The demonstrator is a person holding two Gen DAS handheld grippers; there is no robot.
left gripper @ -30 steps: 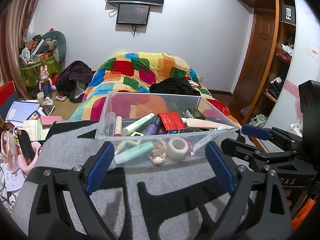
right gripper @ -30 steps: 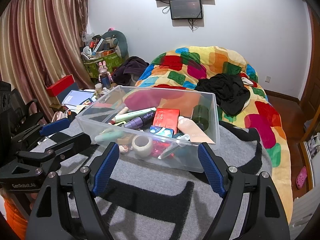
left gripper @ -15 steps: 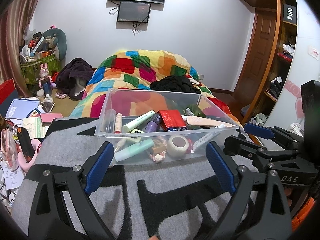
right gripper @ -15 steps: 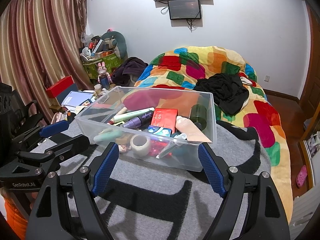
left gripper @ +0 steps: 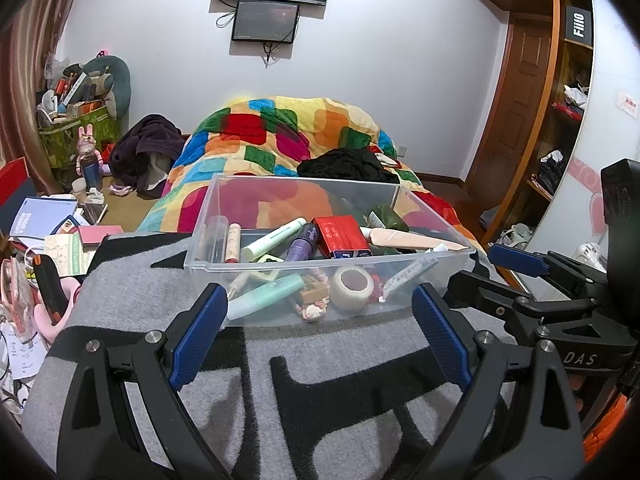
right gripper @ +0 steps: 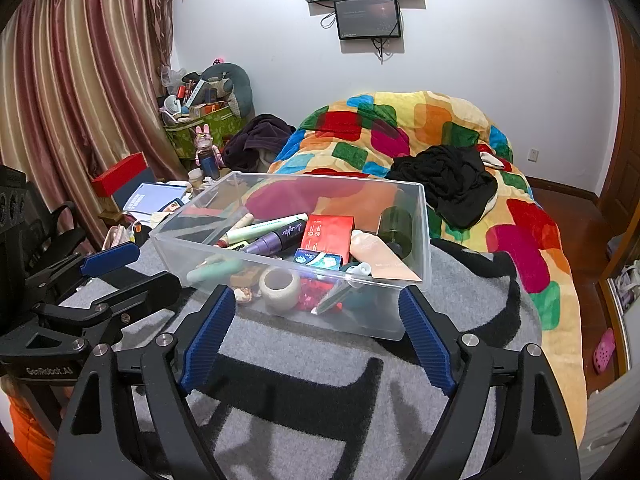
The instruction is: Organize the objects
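A clear plastic bin (left gripper: 256,312) (right gripper: 420,216) stands on a grey and black blanket (left gripper: 320,392) (right gripper: 304,400). It holds several small items: a red box (left gripper: 340,236) (right gripper: 326,232), a purple tube (left gripper: 302,242) (right gripper: 276,238), a mint tube (left gripper: 264,296), a tape roll (left gripper: 352,288) (right gripper: 280,286) and a beige tube (right gripper: 380,262). My left gripper (left gripper: 320,328) is open and empty, just short of the bin's near wall. My right gripper (right gripper: 316,332) is open and empty, also just before the bin. Each gripper shows at the side of the other's view.
A bed with a multicoloured quilt (left gripper: 288,136) (right gripper: 420,128) and black clothes (right gripper: 452,180) lies behind the bin. Books and clutter (left gripper: 48,216) crowd the left. A wooden shelf (left gripper: 560,120) stands at the right. Curtains (right gripper: 80,100) hang at the left.
Both grippers have drawn back and risen slightly, so the bin sits a little farther off. Nothing was taken hold of; the items in the bin have not moved.
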